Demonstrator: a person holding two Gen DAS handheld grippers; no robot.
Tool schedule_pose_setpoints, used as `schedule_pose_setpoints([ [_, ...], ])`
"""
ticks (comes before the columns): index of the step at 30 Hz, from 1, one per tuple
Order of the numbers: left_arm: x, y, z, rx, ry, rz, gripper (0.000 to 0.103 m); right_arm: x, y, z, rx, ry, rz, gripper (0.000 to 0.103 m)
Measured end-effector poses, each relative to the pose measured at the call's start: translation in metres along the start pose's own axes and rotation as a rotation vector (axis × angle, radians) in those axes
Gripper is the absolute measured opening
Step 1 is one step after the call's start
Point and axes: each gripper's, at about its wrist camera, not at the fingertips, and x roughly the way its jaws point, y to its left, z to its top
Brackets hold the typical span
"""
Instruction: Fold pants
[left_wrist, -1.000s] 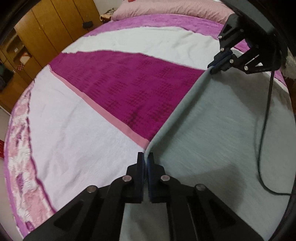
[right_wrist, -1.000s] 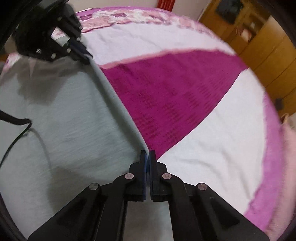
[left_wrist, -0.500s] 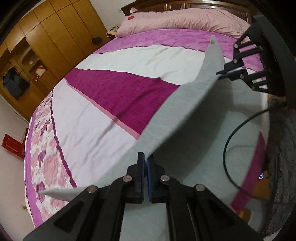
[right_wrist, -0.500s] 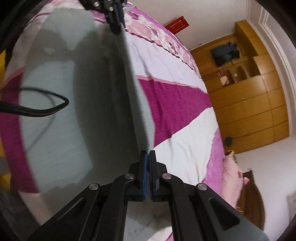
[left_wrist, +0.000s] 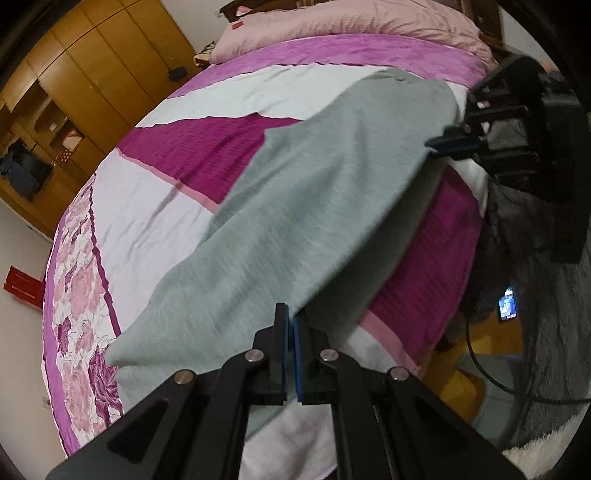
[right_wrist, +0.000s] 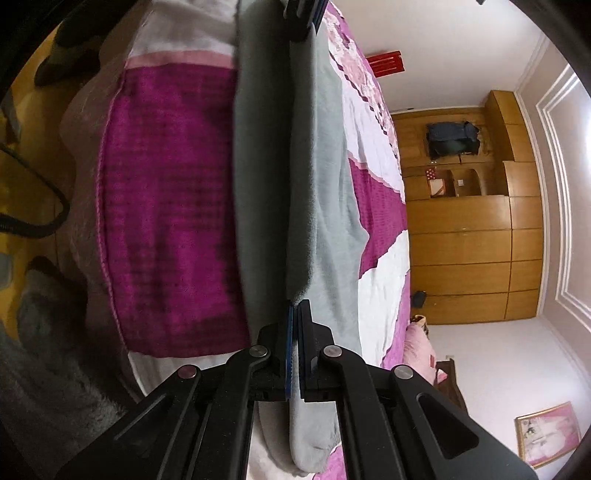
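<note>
Grey pants (left_wrist: 332, 192) lie stretched over a magenta and white bed cover (left_wrist: 155, 229). A fold of them is lifted between my two grippers. In the left wrist view my left gripper (left_wrist: 290, 317) is shut on the near edge of the pants. My right gripper (left_wrist: 437, 143) is at the upper right, pinching the same edge. In the right wrist view the right gripper (right_wrist: 295, 308) is shut on the grey pants (right_wrist: 325, 166), and the taut edge runs up to the left gripper (right_wrist: 304, 14) at the top. Part of the pants hangs in shadow under the lifted fold.
A wooden wardrobe (left_wrist: 92, 85) stands beyond the bed and a pink pillow (left_wrist: 351, 22) lies at its head. The bed's side edge (right_wrist: 107, 221) drops to a yellow floor with a black cable (left_wrist: 480, 373) and grey fluffy fabric (right_wrist: 44, 314). A red box (left_wrist: 22, 288) stands by the wall.
Both grippers, still shut on the pants' edge, have carried it across the bed toward its side edge, lifting the cloth into a fold. The right gripper's view has rolled sideways.
</note>
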Motion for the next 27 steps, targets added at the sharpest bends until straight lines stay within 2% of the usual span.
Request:
schedule_pose_setpoints([
  [4, -0.001, -0.014, -0.005, 0.061, 0.010, 0.023, 0.002, 0.002, -0.004, 0.001, -0.023, -0.003, -0.004, 0.000],
  [5, 0.000, -0.015, -0.005, 0.073, 0.013, 0.025, 0.002, -0.008, 0.008, 0.000, -0.035, -0.003, -0.007, 0.000],
  [10, 0.012, -0.027, -0.012, 0.116, 0.043, 0.027, 0.002, 0.000, 0.035, 0.000, -0.142, 0.000, -0.017, 0.000],
  [13, 0.020, -0.033, -0.016, 0.136, 0.057, 0.036, 0.002, 0.007, 0.039, 0.002, -0.145, 0.004, -0.010, 0.000],
  [27, 0.044, -0.031, -0.017, 0.042, 0.068, 0.032, 0.002, 0.026, 0.041, 0.009, -0.104, 0.022, 0.010, 0.000],
])
